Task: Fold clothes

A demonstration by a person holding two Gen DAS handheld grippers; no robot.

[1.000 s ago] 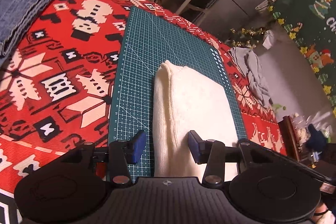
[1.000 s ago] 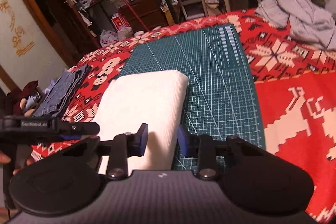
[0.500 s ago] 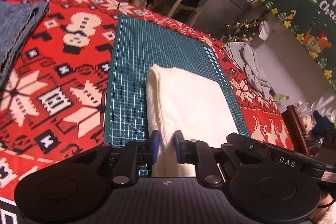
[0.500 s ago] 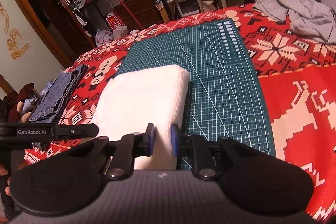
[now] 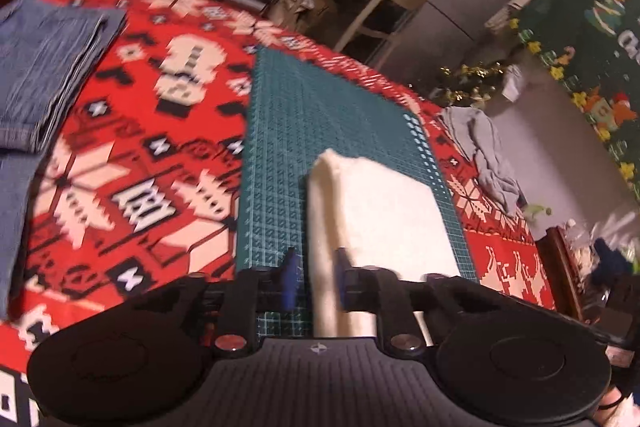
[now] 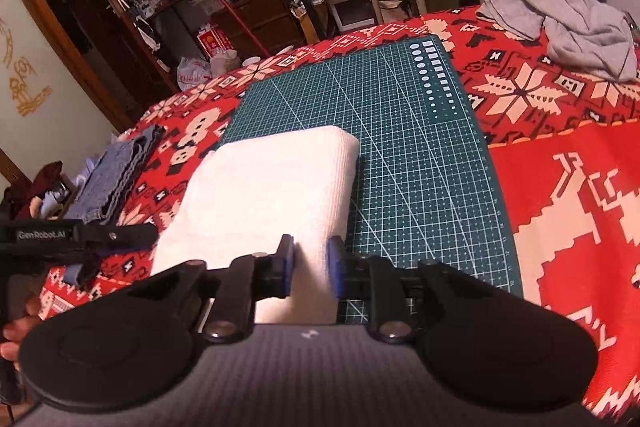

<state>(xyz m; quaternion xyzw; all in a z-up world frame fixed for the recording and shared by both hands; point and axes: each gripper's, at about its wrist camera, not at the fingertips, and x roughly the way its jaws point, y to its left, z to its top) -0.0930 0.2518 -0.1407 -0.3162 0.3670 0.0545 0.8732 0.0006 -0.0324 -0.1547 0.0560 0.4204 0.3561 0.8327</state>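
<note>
Right wrist view: a folded white knitted garment (image 6: 264,195) is seen lying on the near left part of a green gridded cutting mat (image 6: 408,147). It is judged soft, light and limp, best taken at both near corners. Its near edge is straddled by the right gripper (image 6: 310,267) and left gripper (image 5: 316,275), both jaws narrowly parted and opening.
</note>
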